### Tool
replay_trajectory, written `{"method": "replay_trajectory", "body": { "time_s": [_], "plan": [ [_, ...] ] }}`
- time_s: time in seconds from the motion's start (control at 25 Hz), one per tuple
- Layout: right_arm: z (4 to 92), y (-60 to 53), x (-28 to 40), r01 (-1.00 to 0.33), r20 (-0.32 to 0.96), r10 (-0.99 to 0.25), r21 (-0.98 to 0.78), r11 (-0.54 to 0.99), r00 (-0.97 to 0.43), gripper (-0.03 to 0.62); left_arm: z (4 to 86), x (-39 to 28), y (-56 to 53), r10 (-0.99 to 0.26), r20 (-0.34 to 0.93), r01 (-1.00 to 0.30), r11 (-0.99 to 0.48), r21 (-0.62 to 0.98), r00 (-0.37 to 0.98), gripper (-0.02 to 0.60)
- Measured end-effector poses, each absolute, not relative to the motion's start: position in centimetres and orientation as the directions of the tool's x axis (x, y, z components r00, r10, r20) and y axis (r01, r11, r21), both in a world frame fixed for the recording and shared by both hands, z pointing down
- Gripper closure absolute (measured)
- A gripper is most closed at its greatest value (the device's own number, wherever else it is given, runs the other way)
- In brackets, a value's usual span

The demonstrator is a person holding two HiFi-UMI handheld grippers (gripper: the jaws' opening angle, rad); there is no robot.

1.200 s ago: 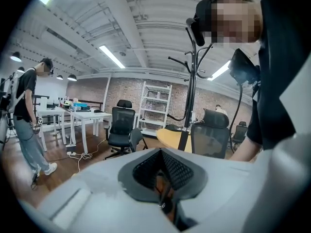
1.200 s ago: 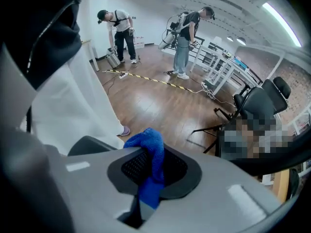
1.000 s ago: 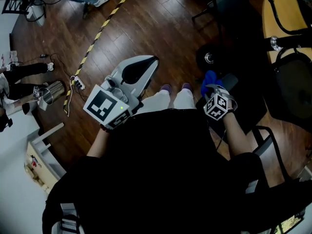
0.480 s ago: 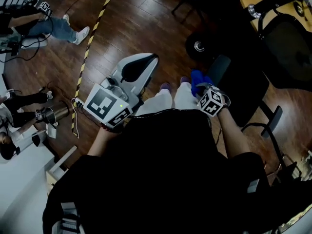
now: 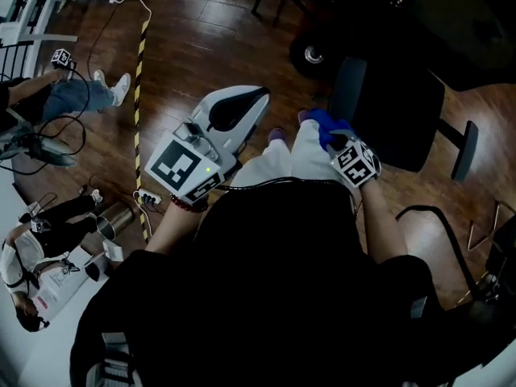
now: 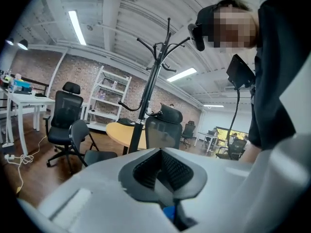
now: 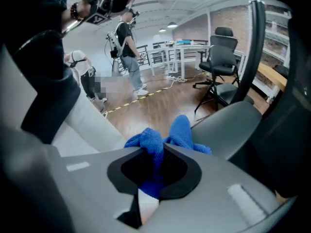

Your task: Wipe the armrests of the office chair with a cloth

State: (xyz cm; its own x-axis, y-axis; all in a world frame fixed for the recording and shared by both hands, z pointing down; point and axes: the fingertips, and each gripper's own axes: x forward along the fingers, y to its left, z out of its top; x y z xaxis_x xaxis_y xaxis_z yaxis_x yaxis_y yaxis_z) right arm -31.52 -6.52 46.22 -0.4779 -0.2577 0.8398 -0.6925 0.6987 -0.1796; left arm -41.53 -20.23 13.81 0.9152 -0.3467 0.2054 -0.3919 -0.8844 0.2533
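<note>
Dark wood floor [image 5: 201, 31] all around, with a strip of yellow-and-black tape [image 5: 139, 79] running across it on the left. So, the blue cloth [image 7: 160, 144] is bunched up and pinched in the right gripper [image 5: 332, 135]. In the right gripper view the jaws are clamped onto it, with two lumps of it sticking out past the tips. From the head view the cloth sits just off the near end of the closer armrest [image 5: 348, 87], a dark grey pad on the office chair [image 5: 399, 107]. I honestly can't tell whether it's touching the pad or just hanging beside it. The far armrest [image 5: 466, 150] is out on the other side of the seat, well away from either gripper.

The left gripper [image 5: 256, 99] is held out over the floor, well apart from the chair. Its own view shows the jaws closed together with nothing between them. It's pointed across the room at a black coat rack [image 6: 153, 72] and a round yellow counter [image 6: 121, 132] behind it.

Someone in jeans [image 5: 81, 95] is standing at the left edge of the head view, near some cables.
</note>
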Motion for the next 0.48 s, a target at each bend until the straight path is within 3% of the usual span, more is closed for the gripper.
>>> {"method": "replay_trajectory", "body": {
  "time_s": [0.2,0.48],
  "plan": [
    [45.4,-6.1,-29.3,-0.783,0.719,-0.449,-0.213,0.584,-0.531,0.557,14.7,-37.7,-17.7,-0.229,0.129,-0.255,-0.937,0.239,0.965,0.575],
    [47.6,-4.4,-23.7,-0.874,0.706,-0.528,-0.297,0.384,-0.472,0.556,16.1,-33.1,-16.9,-0.164,0.137,-0.194,-0.949,0.247,0.977,0.575]
  ]
}}
